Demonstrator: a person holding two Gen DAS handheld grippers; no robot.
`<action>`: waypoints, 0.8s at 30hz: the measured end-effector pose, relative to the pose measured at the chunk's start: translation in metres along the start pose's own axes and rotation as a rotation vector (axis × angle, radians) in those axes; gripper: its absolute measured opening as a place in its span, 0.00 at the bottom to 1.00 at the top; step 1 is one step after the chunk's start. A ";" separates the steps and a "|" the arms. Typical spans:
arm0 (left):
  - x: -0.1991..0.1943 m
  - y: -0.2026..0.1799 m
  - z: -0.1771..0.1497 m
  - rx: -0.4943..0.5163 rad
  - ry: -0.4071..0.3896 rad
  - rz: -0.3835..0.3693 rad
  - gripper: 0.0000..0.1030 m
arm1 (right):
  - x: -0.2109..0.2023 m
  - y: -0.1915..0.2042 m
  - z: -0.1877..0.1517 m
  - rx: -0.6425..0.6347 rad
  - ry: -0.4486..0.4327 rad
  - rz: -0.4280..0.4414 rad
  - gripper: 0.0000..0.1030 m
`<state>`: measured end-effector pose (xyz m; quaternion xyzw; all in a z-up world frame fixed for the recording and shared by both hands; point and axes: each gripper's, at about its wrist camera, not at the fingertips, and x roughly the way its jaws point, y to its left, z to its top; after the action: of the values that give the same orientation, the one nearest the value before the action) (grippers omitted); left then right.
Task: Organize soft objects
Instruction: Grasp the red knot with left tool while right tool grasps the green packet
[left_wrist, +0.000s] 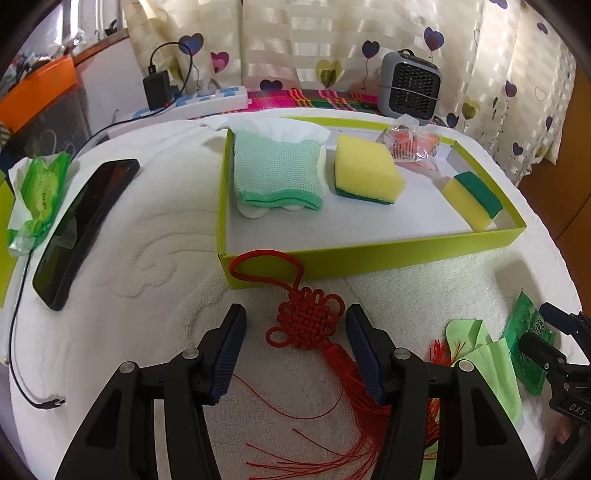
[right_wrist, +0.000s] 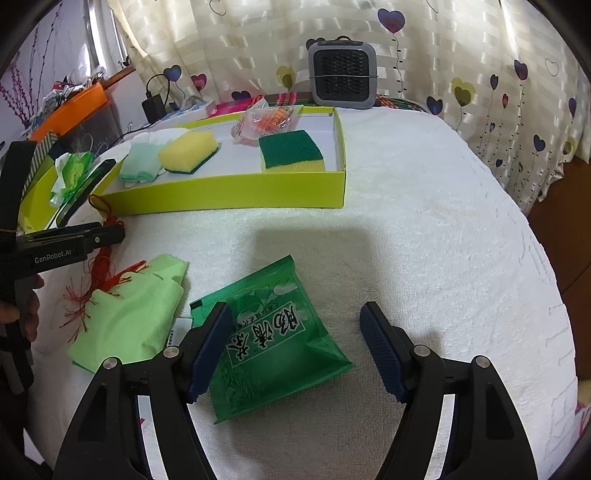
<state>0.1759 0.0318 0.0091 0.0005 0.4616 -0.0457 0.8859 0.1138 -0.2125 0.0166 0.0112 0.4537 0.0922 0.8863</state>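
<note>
A red Chinese knot (left_wrist: 308, 321) with a long tassel lies on the white towel, just before the lime-green box (left_wrist: 369, 254). My left gripper (left_wrist: 294, 314) is open and straddles the knot, with a gap on its left side. A green printed packet (right_wrist: 273, 343) lies flat under my right gripper (right_wrist: 294, 310), which is open; its left finger overlaps the packet's edge and its right finger stands well clear. A light-green cloth (right_wrist: 136, 314) lies between the two, over part of the tassel. The box holds a mint cloth (left_wrist: 277, 170), two yellow-green sponges (left_wrist: 365, 173) (left_wrist: 476, 199) and a clear packet (left_wrist: 410, 142).
A black phone (left_wrist: 85, 229) and a green tissue pack (left_wrist: 40, 192) lie left of the box, with a cable (left_wrist: 22, 373) trailing near the towel's edge. A grey fan heater (left_wrist: 410, 86) and a power strip (left_wrist: 207, 99) stand at the back by the curtain.
</note>
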 end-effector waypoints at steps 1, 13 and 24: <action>0.000 0.000 0.000 -0.001 -0.002 0.006 0.49 | 0.000 0.000 0.000 -0.002 0.001 -0.002 0.70; -0.003 0.013 -0.002 -0.052 -0.019 0.007 0.27 | -0.003 0.000 -0.001 0.000 -0.004 -0.017 0.59; -0.010 0.021 -0.005 -0.092 -0.038 -0.024 0.27 | -0.007 -0.003 -0.001 0.017 -0.024 -0.019 0.32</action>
<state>0.1678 0.0533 0.0136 -0.0465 0.4465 -0.0350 0.8929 0.1095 -0.2169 0.0213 0.0156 0.4437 0.0799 0.8925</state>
